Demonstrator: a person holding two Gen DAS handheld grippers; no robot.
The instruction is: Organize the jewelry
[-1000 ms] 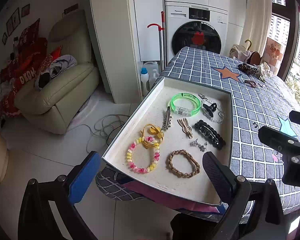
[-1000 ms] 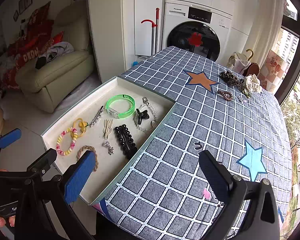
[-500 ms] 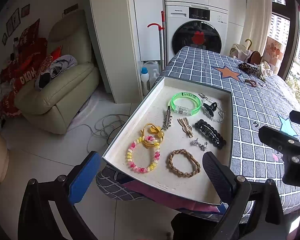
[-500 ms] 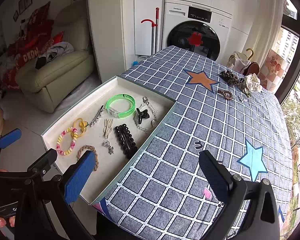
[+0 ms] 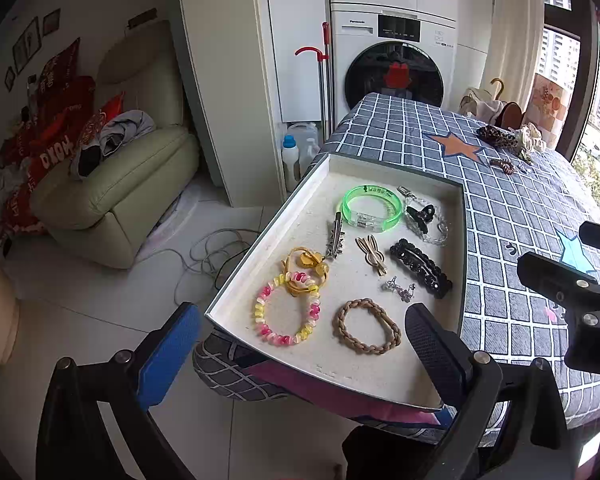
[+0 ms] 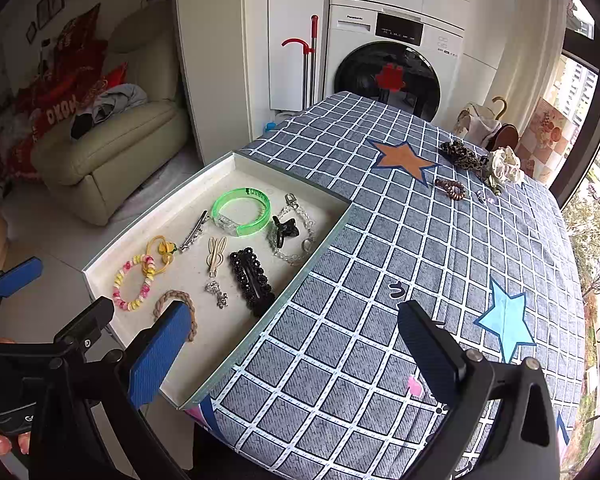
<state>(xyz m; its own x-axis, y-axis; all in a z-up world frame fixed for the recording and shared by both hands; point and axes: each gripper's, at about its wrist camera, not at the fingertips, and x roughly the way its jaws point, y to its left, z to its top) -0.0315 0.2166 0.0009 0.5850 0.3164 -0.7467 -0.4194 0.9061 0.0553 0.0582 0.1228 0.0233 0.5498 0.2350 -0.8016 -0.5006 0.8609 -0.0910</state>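
My two tools hang spread and empty over the jewelry tray (image 5: 268,224) on the checked desk (image 6: 380,280).
Left tool (image 5: 300,336) frames one braided hair tie (image 5: 366,326) at 12 o'clock; right tool (image 6: 292,344) faces bare cloth, three scrunchies (image 6: 480,160) heaped at 1 o'clock.

cream armchair (image 5: 112,184) on pale tiled floor (image 5: 80,288), white washing machine (image 5: 392,56), bright window (image 6: 580,92)

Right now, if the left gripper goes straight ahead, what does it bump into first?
Probably the tray: the left gripper points at its near end, where the pink-and-yellow bracelet and braided band lie. Depth is unclear.
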